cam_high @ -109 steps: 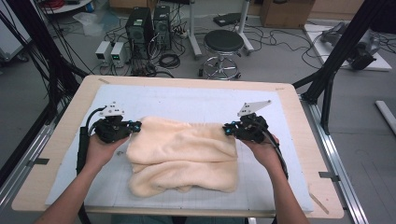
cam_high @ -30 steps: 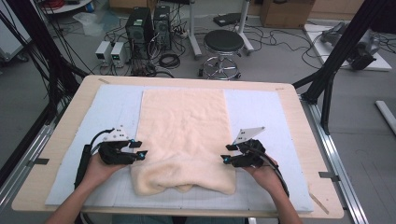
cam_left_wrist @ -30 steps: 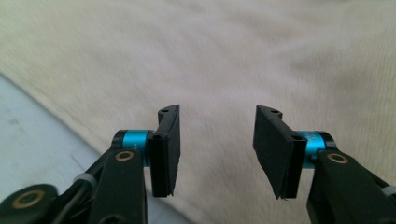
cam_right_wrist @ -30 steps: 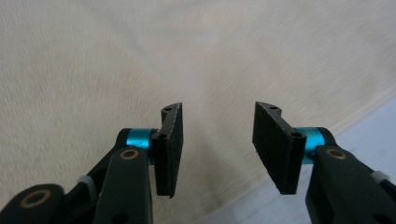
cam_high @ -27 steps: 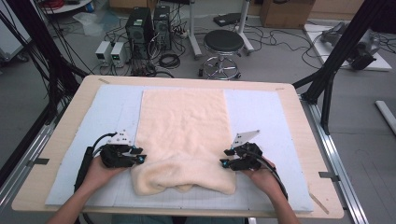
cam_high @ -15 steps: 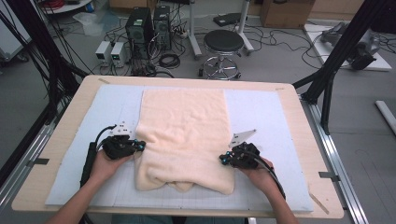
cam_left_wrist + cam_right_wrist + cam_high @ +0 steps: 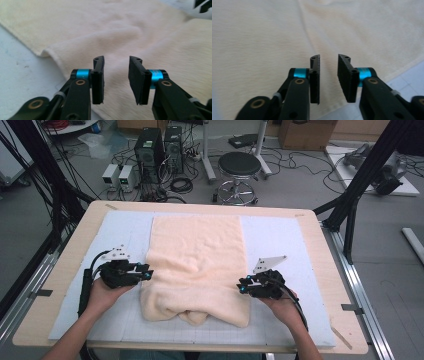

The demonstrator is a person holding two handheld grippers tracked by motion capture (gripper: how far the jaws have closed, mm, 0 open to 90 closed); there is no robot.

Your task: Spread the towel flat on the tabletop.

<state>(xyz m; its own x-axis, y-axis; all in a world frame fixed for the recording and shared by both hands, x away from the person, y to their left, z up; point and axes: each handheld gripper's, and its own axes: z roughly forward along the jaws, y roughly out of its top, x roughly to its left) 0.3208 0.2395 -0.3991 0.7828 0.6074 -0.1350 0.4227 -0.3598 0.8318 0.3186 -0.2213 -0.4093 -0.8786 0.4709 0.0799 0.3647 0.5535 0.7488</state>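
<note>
A cream towel [image 7: 197, 255] lies lengthwise on the pale blue mat [image 7: 280, 240], with its near end doubled over in a rumpled fold [image 7: 200, 312]. My left gripper [image 7: 148, 272] hovers at the towel's left edge, and my right gripper [image 7: 241, 286] at its right edge. In the left gripper view the left gripper [image 7: 116, 62] stands open over the towel [image 7: 150, 32] with nothing between the jaws. The right gripper [image 7: 329, 60] is likewise open above the towel [image 7: 262, 37], gap empty. Both pairs of jaws have just been opening.
The mat covers a wooden table [image 7: 330, 255] with bare margins at its sides. Black frame posts [image 7: 360, 175] rise at the far right and far left. On the floor beyond stand a stool [image 7: 240, 167] and computer cases [image 7: 150, 150] among cables.
The towel, bunched mid-table at first, now lies stretched toward the far edge. Both grippers came nearer to me along its sides. The left one has since lifted slightly off the cloth.
</note>
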